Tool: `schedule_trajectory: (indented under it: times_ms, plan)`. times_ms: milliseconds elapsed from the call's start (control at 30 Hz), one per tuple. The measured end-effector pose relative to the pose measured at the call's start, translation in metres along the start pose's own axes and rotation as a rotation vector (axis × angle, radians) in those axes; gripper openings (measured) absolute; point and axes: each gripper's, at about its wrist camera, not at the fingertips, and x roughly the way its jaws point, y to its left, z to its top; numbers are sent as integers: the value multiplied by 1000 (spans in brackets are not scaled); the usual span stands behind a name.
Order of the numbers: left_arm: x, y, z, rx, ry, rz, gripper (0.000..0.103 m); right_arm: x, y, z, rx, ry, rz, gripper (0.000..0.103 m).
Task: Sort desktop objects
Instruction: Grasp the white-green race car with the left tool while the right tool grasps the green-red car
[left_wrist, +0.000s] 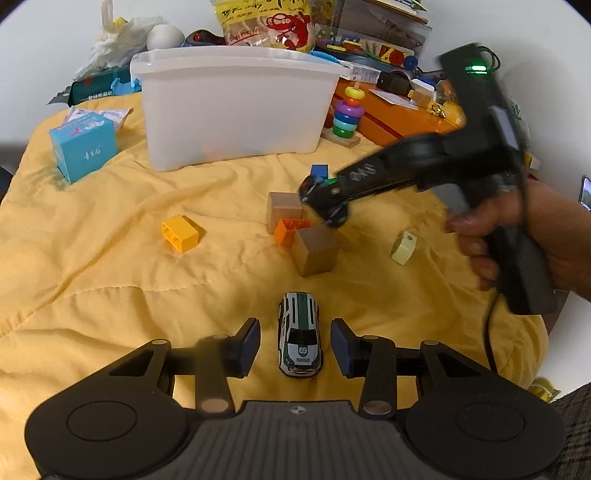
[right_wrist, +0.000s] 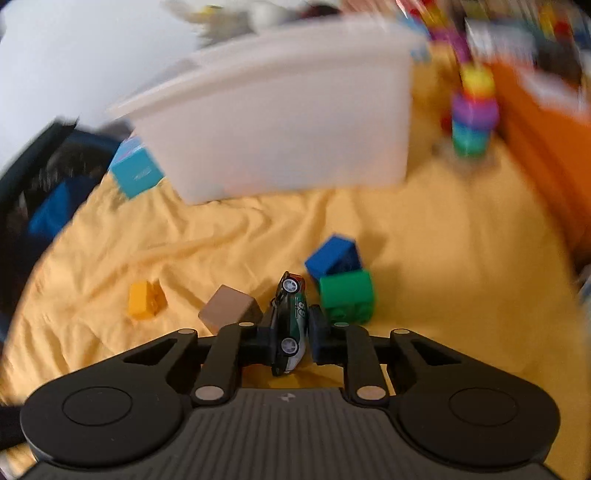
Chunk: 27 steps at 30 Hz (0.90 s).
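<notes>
A rumpled yellow quilt (left_wrist: 110, 280) covers the desk, with a white bin (left_wrist: 236, 110) at the far side. The left tool (left_wrist: 294, 345) stands open around a white toy car (left_wrist: 300, 334). The right tool (right_wrist: 289, 334) grips a dark green toy car (right_wrist: 290, 325) above scattered blocks (left_wrist: 314, 249).

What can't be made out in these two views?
- White bin contents: both views, frosted wall and high rim hide them.
- Ring stacker and shelf clutter: right wrist view, motion blur.
- Toy car in the right hand-held gripper: left wrist view, blurred and partly covered by its fingers.
</notes>
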Motion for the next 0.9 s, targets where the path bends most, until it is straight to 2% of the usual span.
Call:
schedule_trajectory:
  times_ms: [133,267,367,467,533,567,633,800,900]
  plan:
    - [0,-6,1,37,-2,16,47,-38,16,-14,-265,-76,-74,20]
    - [6,-12,0,77,11,37,47,-63,39,-49,-599,-55,-99,20]
    - [14,-12,-1,74,41,41,47,-58,56,-79,-777,-15,-157,20]
    - [20,-13,-2,63,53,42,47,-42,64,-104,-902,10,-256,20]
    - [22,-13,-2,66,56,40,47,-39,69,-114,-954,1,-284,25]
    - [24,-13,-2,66,62,41,47,-40,72,-117,-973,-2,-276,33]
    - [25,-13,-3,62,69,40,47,-46,73,-119,-963,-1,-244,37]
    - [25,-14,-2,63,67,41,47,-55,62,-104,-808,17,-134,43]
    - [25,-14,-3,64,69,47,47,-61,57,-103,-753,11,-99,44]
